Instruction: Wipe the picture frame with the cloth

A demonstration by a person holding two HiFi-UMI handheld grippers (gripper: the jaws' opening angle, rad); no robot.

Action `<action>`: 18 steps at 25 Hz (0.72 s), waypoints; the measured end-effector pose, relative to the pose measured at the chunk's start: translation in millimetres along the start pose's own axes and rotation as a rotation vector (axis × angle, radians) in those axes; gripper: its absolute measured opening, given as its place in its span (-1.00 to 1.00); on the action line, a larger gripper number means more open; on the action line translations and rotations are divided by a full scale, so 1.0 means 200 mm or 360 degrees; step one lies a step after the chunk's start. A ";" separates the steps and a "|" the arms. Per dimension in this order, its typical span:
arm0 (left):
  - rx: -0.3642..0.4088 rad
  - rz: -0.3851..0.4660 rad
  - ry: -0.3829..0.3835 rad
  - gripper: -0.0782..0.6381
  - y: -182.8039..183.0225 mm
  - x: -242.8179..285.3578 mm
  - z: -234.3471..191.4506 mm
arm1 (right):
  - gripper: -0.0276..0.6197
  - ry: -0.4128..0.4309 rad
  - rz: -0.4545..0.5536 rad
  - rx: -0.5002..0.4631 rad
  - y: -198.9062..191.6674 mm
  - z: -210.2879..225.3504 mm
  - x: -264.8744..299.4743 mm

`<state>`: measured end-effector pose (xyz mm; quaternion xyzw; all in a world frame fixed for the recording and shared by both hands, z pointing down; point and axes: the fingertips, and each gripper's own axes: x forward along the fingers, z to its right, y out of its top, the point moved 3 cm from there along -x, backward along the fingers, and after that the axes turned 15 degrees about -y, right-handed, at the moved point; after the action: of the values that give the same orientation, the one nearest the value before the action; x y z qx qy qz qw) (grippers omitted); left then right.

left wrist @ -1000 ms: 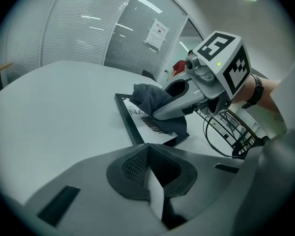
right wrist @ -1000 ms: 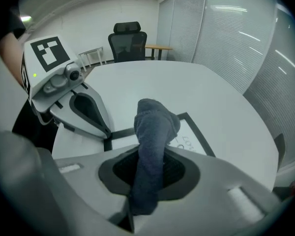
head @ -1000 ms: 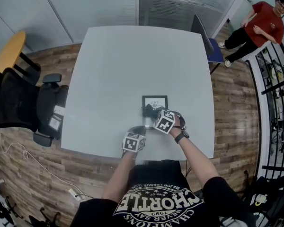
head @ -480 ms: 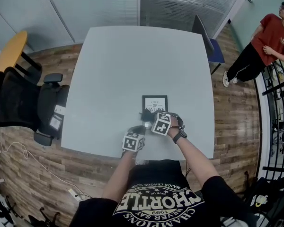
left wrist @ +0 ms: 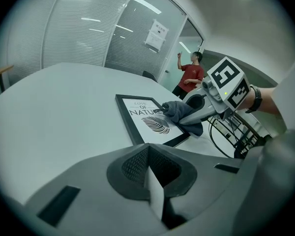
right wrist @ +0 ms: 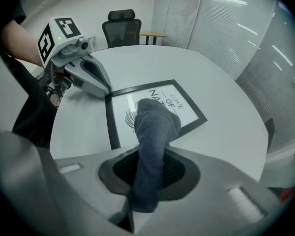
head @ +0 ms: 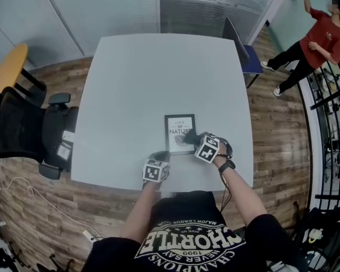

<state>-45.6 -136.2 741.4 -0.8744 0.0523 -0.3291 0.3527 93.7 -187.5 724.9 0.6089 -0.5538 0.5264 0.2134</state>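
A black picture frame [head: 179, 130] with a leaf print lies flat on the pale table [head: 141, 78], near its front edge. My right gripper [head: 194, 140] is shut on a dark grey cloth [head: 189, 136], which rests on the near right part of the frame. In the right gripper view the cloth [right wrist: 155, 127] hangs out of the jaws onto the frame [right wrist: 152, 107]. My left gripper [head: 162, 154] is shut, empty, with its tip at the frame's near left corner. From the left gripper view the frame [left wrist: 148, 120], the cloth [left wrist: 183, 113] and the right gripper [left wrist: 173, 109] are ahead.
A black office chair [head: 22, 126] and a yellow-topped piece of furniture [head: 8, 67] stand at the table's left. A blue chair [head: 245, 52] is at the far right corner. A person in a red shirt [head: 323, 35] stands beyond it, one arm raised.
The right gripper has dragged the cloth from the frame's near left part toward its near right part. The left gripper stayed at the frame's corner. The person in red raised an arm.
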 end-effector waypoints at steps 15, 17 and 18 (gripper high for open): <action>-0.0062 0.0035 0.0018 -0.79 0.00 0.01 0.00 | -0.68 0.0186 0.0281 -0.0055 0.49 -0.21 0.02; -0.0064 0.0042 0.0025 -0.79 0.00 0.01 0.00 | -0.68 0.0215 0.0279 -0.0166 0.53 -0.27 0.04; -0.0064 0.0045 0.0031 -0.79 0.00 0.01 0.00 | -0.68 0.0224 0.0264 -0.0229 0.53 -0.29 0.06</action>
<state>-44.1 -137.5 741.8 -0.8772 0.0747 -0.3314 0.3393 -26.9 -174.4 722.0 0.5057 -0.6222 0.5425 0.2505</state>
